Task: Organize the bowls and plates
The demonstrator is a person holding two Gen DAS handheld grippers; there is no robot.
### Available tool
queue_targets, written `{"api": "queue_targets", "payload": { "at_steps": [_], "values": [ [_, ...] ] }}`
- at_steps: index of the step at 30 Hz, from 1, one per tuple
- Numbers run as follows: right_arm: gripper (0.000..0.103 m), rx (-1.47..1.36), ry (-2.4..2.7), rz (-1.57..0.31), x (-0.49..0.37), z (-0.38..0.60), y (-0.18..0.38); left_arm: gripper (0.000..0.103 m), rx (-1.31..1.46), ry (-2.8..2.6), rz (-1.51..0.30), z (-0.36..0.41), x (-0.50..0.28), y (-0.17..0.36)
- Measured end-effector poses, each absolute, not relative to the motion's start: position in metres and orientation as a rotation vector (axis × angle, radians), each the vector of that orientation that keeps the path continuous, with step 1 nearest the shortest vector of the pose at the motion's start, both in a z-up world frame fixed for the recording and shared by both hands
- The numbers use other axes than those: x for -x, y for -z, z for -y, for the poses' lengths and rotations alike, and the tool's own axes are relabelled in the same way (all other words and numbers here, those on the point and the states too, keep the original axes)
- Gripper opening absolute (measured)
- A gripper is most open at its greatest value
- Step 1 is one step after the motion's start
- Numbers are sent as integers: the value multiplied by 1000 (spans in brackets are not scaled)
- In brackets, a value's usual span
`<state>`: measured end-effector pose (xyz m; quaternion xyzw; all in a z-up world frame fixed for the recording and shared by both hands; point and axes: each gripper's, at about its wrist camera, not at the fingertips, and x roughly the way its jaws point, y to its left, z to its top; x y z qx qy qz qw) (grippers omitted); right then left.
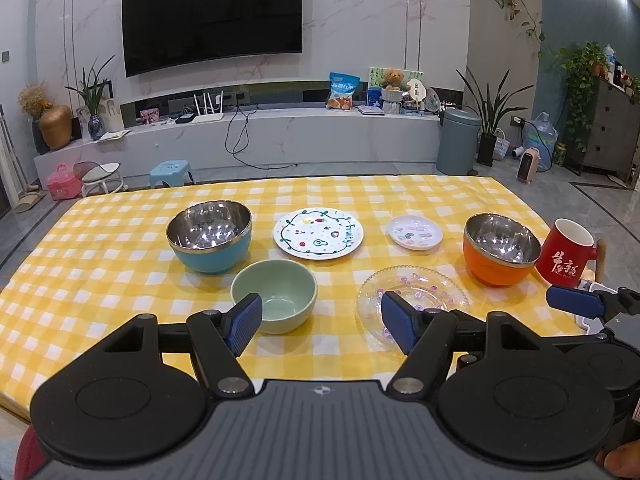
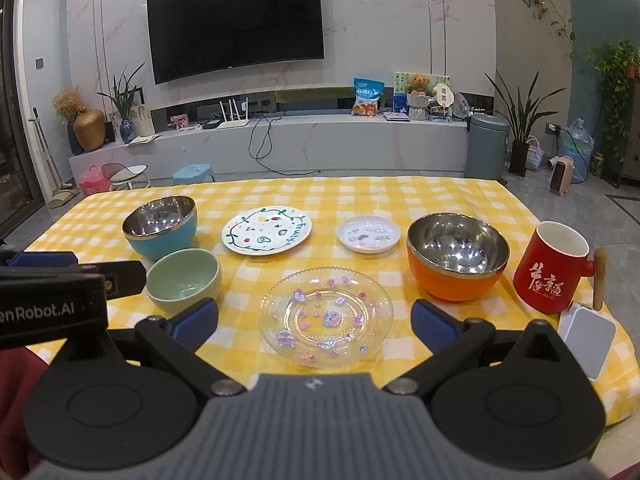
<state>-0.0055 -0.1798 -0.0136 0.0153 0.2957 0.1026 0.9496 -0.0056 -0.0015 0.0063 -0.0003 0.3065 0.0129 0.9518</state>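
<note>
Holding both grippers' fingers spread and empty, we see the glass plate lower center, red mug far right.

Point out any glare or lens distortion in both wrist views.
Left wrist view: ceiling-light glints inside the blue bowl and orange bowl; TV edges bow. Right wrist view: sparkle on the glass plate; dark corners from fisheye vignetting.
</note>
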Motion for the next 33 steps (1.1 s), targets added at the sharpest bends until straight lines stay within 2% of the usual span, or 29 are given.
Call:
{"api": "queue_targets", "payload": {
  "at_steps": [33],
  "values": [
    [100,-37,-213,-611,4,179,15,80,19,6,-643,0,4,-6]
  ]
}}
